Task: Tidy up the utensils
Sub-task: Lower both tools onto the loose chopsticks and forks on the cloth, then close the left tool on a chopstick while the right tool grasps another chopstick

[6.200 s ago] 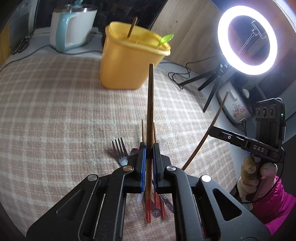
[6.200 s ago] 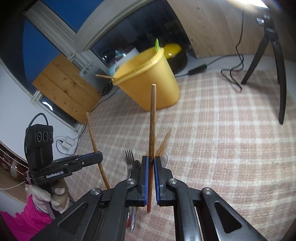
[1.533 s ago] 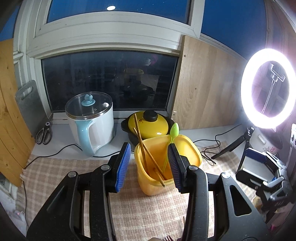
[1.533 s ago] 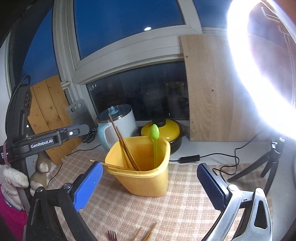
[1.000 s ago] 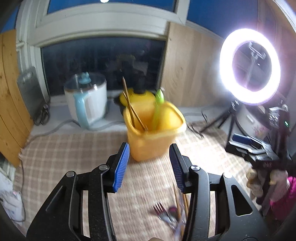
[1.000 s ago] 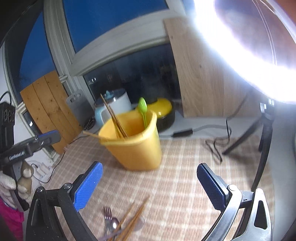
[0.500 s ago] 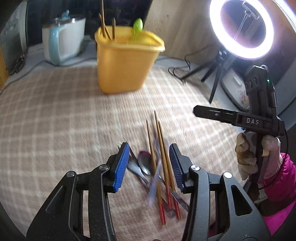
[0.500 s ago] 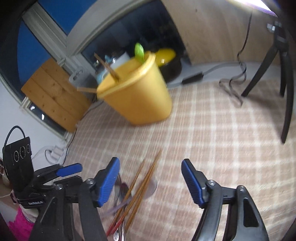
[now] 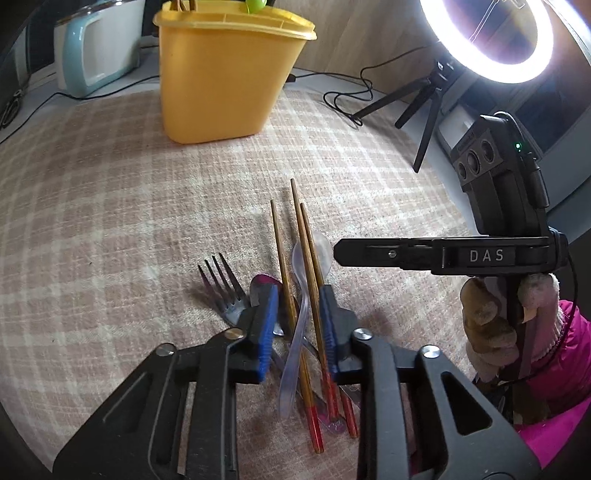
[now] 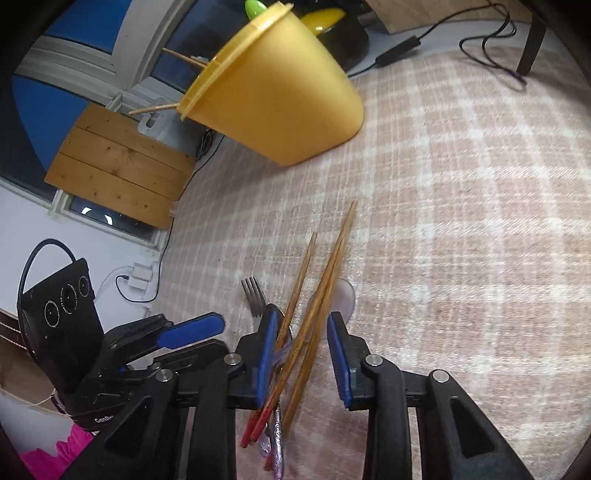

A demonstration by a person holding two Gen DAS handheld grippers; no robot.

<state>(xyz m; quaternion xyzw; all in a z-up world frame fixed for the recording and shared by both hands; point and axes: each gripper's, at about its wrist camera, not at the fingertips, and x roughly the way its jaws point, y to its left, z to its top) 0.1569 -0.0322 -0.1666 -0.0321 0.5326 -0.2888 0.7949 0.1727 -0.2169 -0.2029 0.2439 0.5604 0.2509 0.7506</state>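
1. On the counter (image 9: pixel 92 206), over its checked cloth, your left tongs (image 9: pixel 297 325) reach down into a small heap of utensils, and their jaws are closing with two chopsticks and a spoon handle between the blue pads; the pads do not press on any of them.
2. In that heap lie three wooden chopsticks with red ends (image 9: pixel 306 266), side by side and pointing away from you towards the yellow tub (image 9: pixel 225 74).
3. A clear plastic spoon (image 9: pixel 301 280) lies among the chopsticks, its bowl under their far halves and its handle curving back between the left pads.
4. A metal fork (image 9: pixel 223 284) lies just to the left of the chopsticks, tines away from you, with a metal spoon (image 9: pixel 264 286) beside it, partly hidden by the left pad.
5. Your right tongs (image 10: pixel 301 350) come at the same heap from the other side; their jaws are also closing, with the chopsticks (image 10: pixel 321 280) running between the pads and nothing gripped so far.
6. From the right wrist, the fork (image 10: pixel 253 295) shows just beyond the left-hand pad, and the clear spoon's bowl (image 10: pixel 345 295) lies under the chopstick shafts.
7. The yellow tub (image 10: pixel 280 92) stands well apart from the heap, at the far side of the cloth, with chopsticks and a green spoon (image 9: pixel 256 4) sticking out of its top.
8. A lit ring light on a tripod (image 9: pixel 491 40) stands at the counter's far right.
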